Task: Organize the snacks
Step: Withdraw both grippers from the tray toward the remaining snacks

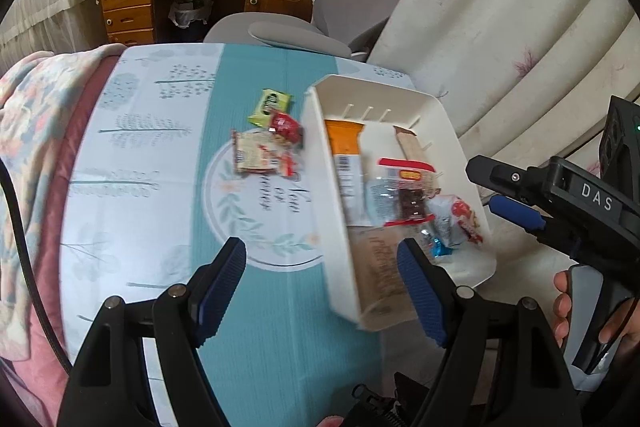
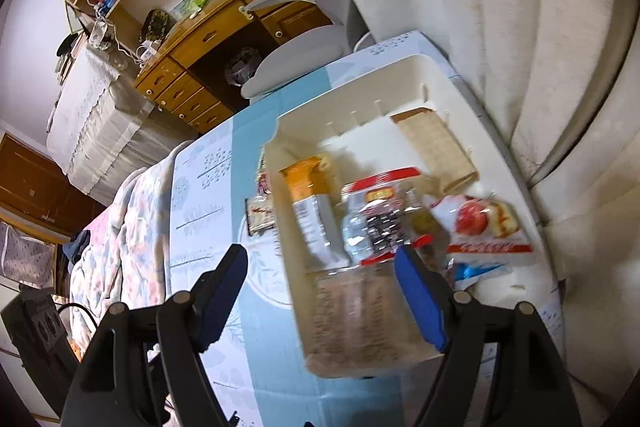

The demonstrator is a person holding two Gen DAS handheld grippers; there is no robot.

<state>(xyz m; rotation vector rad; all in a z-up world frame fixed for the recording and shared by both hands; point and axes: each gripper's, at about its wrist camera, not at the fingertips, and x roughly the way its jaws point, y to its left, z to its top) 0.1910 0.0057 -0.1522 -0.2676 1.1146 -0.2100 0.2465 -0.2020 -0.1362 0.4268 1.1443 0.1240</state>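
From where I'm sitting, far left in the left wrist view there's a floral blanket (image 1: 24,131) bunched at the edge of the table (image 1: 132,163), which has a blue and white patterned cloth on it. Moving right, three snacks lie loose on the teal stripe: a green packet (image 1: 269,105), a red one (image 1: 285,125) touching it, and a flat beige pack (image 1: 256,157) just below those. My left gripper (image 1: 322,293) hangs over the cloth with its jaws spread wide and nothing between them; the right-hand pad overlaps the near corner of the white bin (image 1: 320,155) in the picture, but I can't tell if it's touching.

The bin sits on the right part of the table, next to the cream curtain (image 1: 500,27). Inside are an orange box (image 1: 346,163), a clear tub with a red lid (image 1: 404,187), and a red and white bag (image 1: 460,223). The right gripper (image 2: 322,295) is also gaping, empty, above the bin's near end. Everything's a bit blurry.
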